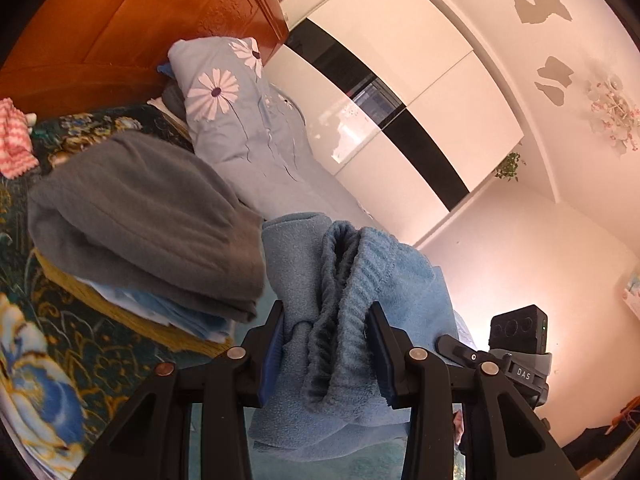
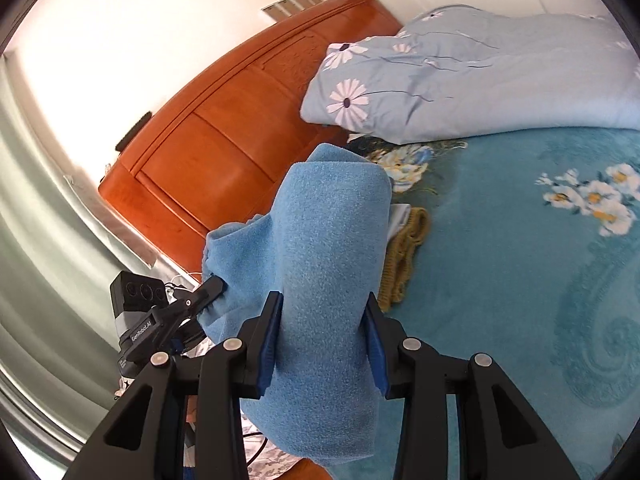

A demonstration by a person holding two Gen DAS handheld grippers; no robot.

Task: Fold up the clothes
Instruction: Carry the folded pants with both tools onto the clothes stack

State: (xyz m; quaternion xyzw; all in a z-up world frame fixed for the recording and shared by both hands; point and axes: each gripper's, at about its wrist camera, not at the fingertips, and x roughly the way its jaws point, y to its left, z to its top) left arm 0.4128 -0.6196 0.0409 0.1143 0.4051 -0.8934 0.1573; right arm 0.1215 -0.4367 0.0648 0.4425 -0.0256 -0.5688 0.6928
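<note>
A folded light blue fleece garment (image 1: 316,264) is held in the air between both grippers. My left gripper (image 1: 326,312) is shut on its ribbed elastic end (image 1: 352,280). My right gripper (image 2: 324,304) is shut on the other, smooth part of the same garment (image 2: 328,240). The left gripper also shows in the right wrist view (image 2: 210,286), and the right gripper shows in the left wrist view (image 1: 460,346). A stack of folded clothes lies on the bed, topped by a grey fleece piece (image 1: 140,216), over light blue layers (image 1: 168,308) and a mustard knit (image 2: 404,248).
The bed has a teal floral cover (image 2: 520,280). A pale blue daisy-print quilt (image 2: 460,76) lies folded by the wooden headboard (image 2: 224,128). A pink and white knit item (image 1: 14,136) lies at the left. A white and black wardrobe (image 1: 400,92) stands behind.
</note>
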